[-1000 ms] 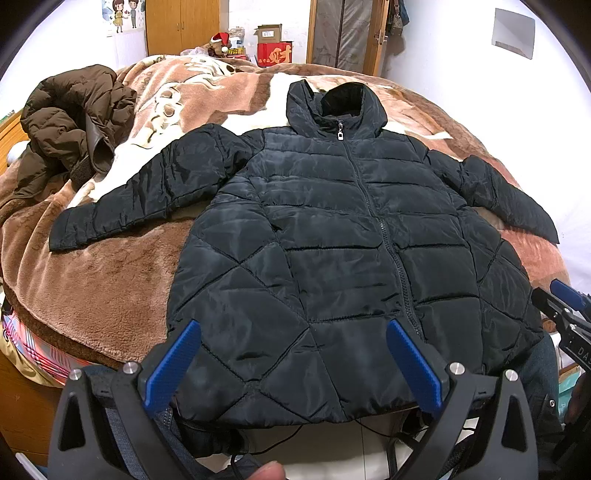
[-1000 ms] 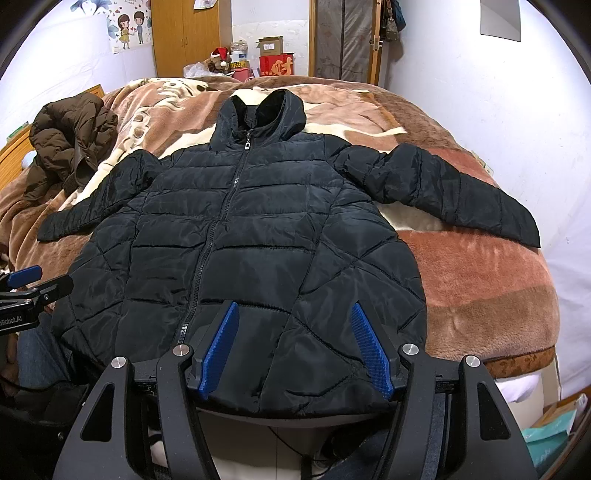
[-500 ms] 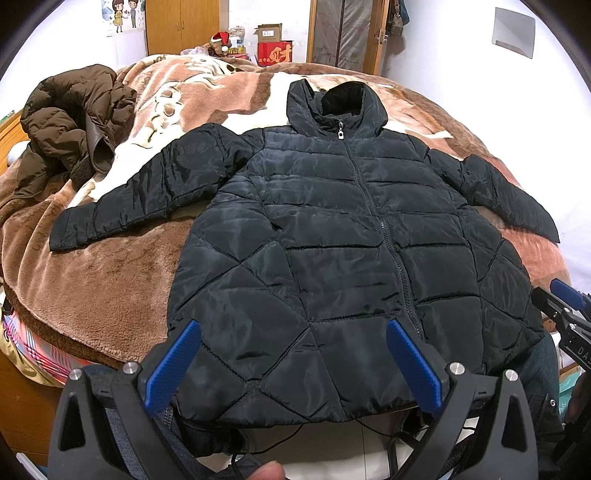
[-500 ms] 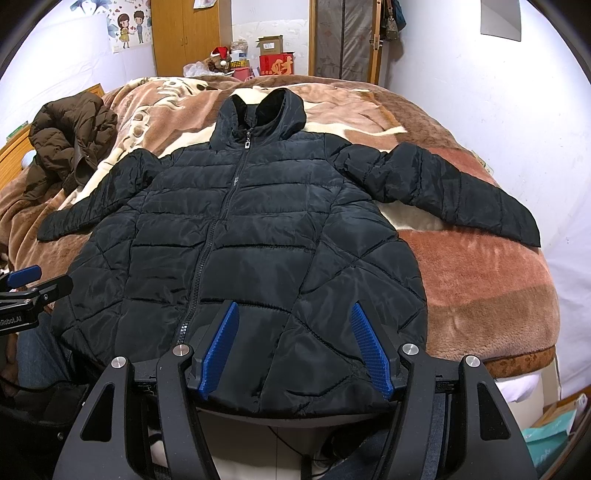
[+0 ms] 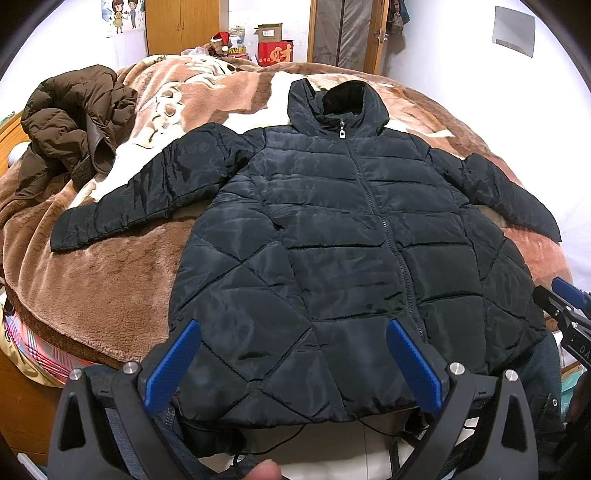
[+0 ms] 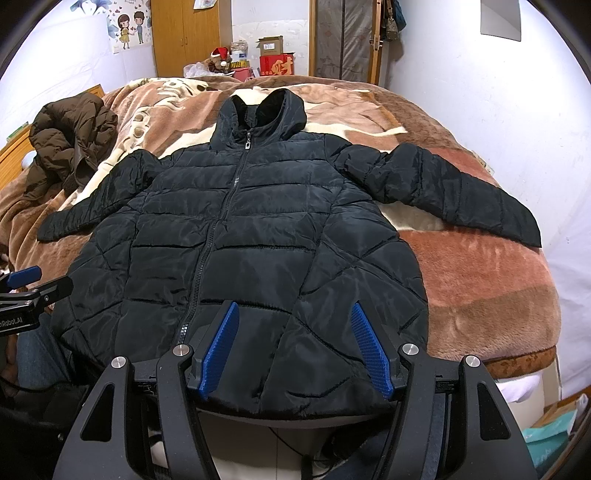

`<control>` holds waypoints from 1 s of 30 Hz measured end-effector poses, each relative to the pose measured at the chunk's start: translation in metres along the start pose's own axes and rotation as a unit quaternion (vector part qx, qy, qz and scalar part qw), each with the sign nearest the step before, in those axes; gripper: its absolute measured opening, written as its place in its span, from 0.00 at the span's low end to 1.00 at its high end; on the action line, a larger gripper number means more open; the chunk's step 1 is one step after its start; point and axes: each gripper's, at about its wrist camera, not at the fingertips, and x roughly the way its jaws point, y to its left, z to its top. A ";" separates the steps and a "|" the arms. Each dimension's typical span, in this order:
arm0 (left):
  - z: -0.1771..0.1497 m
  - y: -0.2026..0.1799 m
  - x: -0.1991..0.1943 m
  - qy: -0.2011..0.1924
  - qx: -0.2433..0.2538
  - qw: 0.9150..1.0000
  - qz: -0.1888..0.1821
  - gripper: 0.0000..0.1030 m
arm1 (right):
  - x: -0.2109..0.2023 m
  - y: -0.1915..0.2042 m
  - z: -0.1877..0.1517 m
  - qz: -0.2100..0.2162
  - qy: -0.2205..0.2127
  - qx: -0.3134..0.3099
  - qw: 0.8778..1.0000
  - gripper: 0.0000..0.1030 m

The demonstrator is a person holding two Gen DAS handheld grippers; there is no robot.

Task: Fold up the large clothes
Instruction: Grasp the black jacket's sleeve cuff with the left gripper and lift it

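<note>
A black quilted hooded jacket (image 5: 332, 240) lies flat and zipped on the bed, front up, both sleeves spread out, hem at the near edge. It also shows in the right wrist view (image 6: 251, 236). My left gripper (image 5: 293, 360) is open and empty, held just above the hem's left half. My right gripper (image 6: 293, 345) is open and empty, over the hem's right half. The right gripper's tip shows at the right edge of the left view (image 5: 565, 295). The left gripper's tip shows at the left edge of the right view (image 6: 26, 277).
A brown plush blanket (image 5: 110, 280) covers the bed. A crumpled brown jacket (image 5: 74, 125) lies at the far left, also in the right wrist view (image 6: 70, 136). Boxes (image 6: 273, 59) and a wardrobe (image 6: 188, 33) stand beyond the bed. A white wall (image 6: 517, 103) runs along the right.
</note>
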 end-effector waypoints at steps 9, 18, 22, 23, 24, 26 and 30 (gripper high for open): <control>0.003 0.012 0.009 0.004 -0.005 1.000 0.006 0.99 | 0.011 0.003 0.005 0.004 0.005 -0.005 1.000 0.62; 0.023 0.040 0.032 0.001 -0.030 0.999 0.011 0.99 | 0.039 0.020 0.032 0.029 0.013 -0.028 0.999 0.62; 0.037 0.066 0.049 -0.003 -0.055 0.998 0.025 0.99 | 0.060 0.038 0.051 0.044 0.015 -0.054 0.997 0.62; 0.041 0.075 0.054 -0.004 -0.063 0.998 0.028 0.99 | 0.065 0.042 0.056 0.048 0.015 -0.058 0.997 0.62; 0.046 0.084 0.059 -0.004 -0.072 0.997 0.026 0.99 | 0.072 0.047 0.062 0.053 0.017 -0.063 0.996 0.62; 0.053 0.104 0.070 -0.002 -0.093 0.995 0.027 0.99 | 0.085 0.057 0.074 0.059 0.016 -0.074 0.995 0.62; 0.066 0.142 0.091 0.002 -0.127 0.990 0.053 0.99 | 0.111 0.077 0.097 0.072 0.016 -0.094 0.993 0.62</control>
